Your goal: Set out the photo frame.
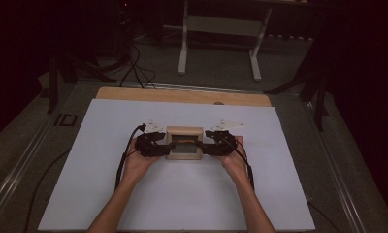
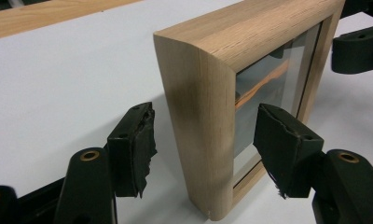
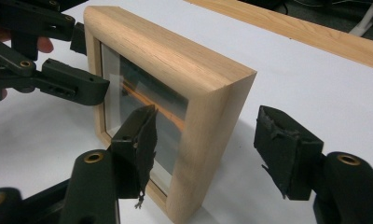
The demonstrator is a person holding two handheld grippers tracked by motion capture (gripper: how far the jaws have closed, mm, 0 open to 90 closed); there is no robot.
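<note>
A small light-wood picture frame (image 1: 184,131) with a glass front stands upright on its edge in the middle of the white sheet (image 1: 134,194). My left gripper (image 1: 166,148) straddles the frame's left side and my right gripper (image 1: 205,147) straddles its right side. In the left gripper view the frame's rounded side (image 2: 198,130) sits between my black pads (image 2: 139,149) with a gap on each side. In the right gripper view one pad (image 3: 142,140) stands in front of the glass and the other behind the frame (image 3: 175,56), both clear of the wood. Both grippers are open.
The sheet covers a wooden table whose far edge (image 1: 182,95) shows as a bare strip. Beyond it stand a white desk frame (image 1: 221,43) and dark stands on a grey floor with cables (image 1: 134,68). Forearms come in from the bottom.
</note>
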